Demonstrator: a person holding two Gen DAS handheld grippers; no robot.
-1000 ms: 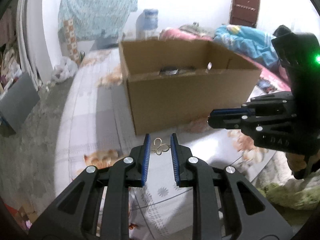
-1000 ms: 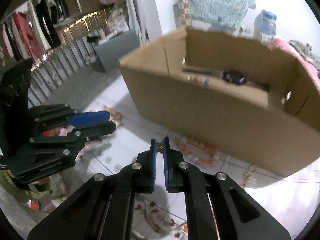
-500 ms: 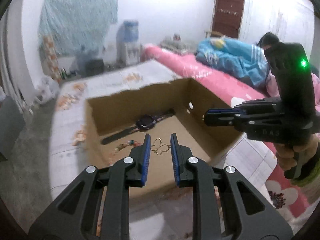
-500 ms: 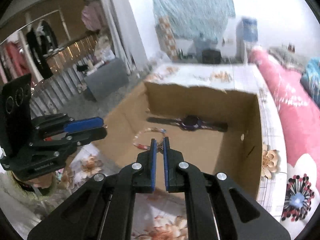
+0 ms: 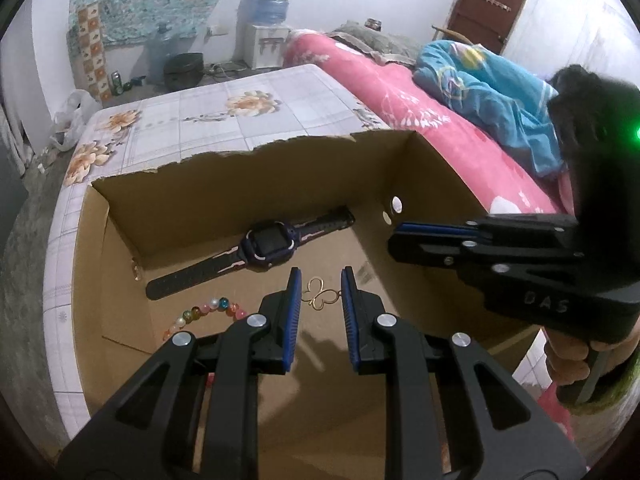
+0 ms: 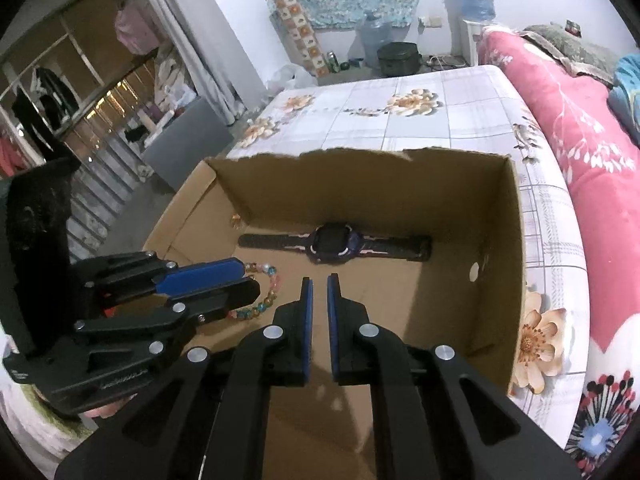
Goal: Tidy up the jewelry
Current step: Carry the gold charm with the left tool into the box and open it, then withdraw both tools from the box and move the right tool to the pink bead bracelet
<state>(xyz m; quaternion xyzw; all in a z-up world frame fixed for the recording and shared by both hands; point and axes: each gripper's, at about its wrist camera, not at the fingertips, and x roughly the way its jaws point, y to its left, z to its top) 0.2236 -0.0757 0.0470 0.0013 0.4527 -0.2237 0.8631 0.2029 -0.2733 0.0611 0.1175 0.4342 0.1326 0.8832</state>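
Note:
An open cardboard box (image 5: 260, 152) (image 6: 516, 240) lies below both grippers. On its floor are a dark wristwatch (image 5: 272, 244) (image 6: 334, 242), a coloured bead bracelet (image 5: 208, 308) (image 6: 264, 300) and a tiny gold piece (image 6: 236, 220) in the far left corner. My left gripper (image 5: 320, 274) (image 6: 246, 278) hangs over the box floor, shut on a thin gold butterfly earring (image 5: 320, 298). My right gripper (image 6: 320, 280) (image 5: 394, 236) hovers over the box's right half. Its jaws stand almost together, and nothing shows in the narrow gap.
The box sits on a floral tiled sheet (image 6: 420, 120). A pink bed (image 5: 400, 92) with a blue blanket (image 5: 488, 92) runs along the right. A person's hand (image 5: 572, 360) holds the right gripper. A water dispenser (image 5: 272, 20) stands at the far wall.
Both grippers travelled from in front of the box to above its open top. The butterfly earring stayed between the left pads. The small speck at the right fingertips no longer shows.

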